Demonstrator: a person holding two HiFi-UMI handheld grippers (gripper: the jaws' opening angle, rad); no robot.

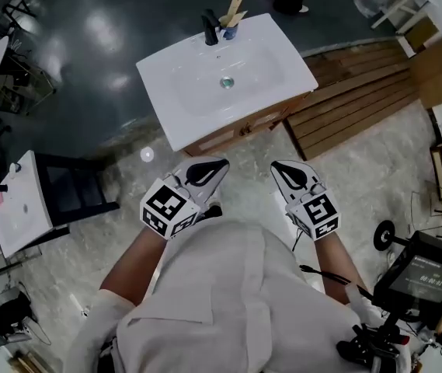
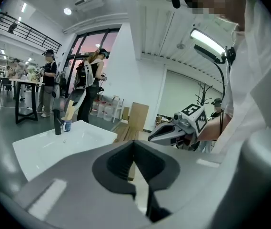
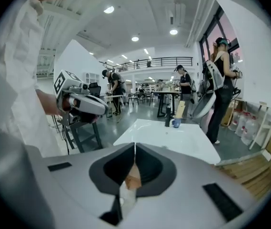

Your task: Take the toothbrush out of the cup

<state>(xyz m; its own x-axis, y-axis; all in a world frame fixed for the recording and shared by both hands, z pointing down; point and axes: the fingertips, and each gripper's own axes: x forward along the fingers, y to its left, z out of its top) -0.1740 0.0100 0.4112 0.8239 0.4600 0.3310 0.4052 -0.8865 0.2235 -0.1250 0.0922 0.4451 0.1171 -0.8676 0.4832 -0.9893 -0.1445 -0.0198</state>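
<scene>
A small blue cup stands at the far edge of a white sink basin, beside a black tap. Pale toothbrush packs stick up out of the cup. The cup also shows far off in the left gripper view and in the right gripper view. My left gripper and right gripper hover side by side over the floor in front of the sink cabinet, well short of the cup. Both are shut with nothing between the jaws.
The sink sits on a wooden cabinet. A wooden slatted platform lies to its right. A second small white basin on a black stand is at the left. Equipment and a screen stand at the right. People stand behind the sink.
</scene>
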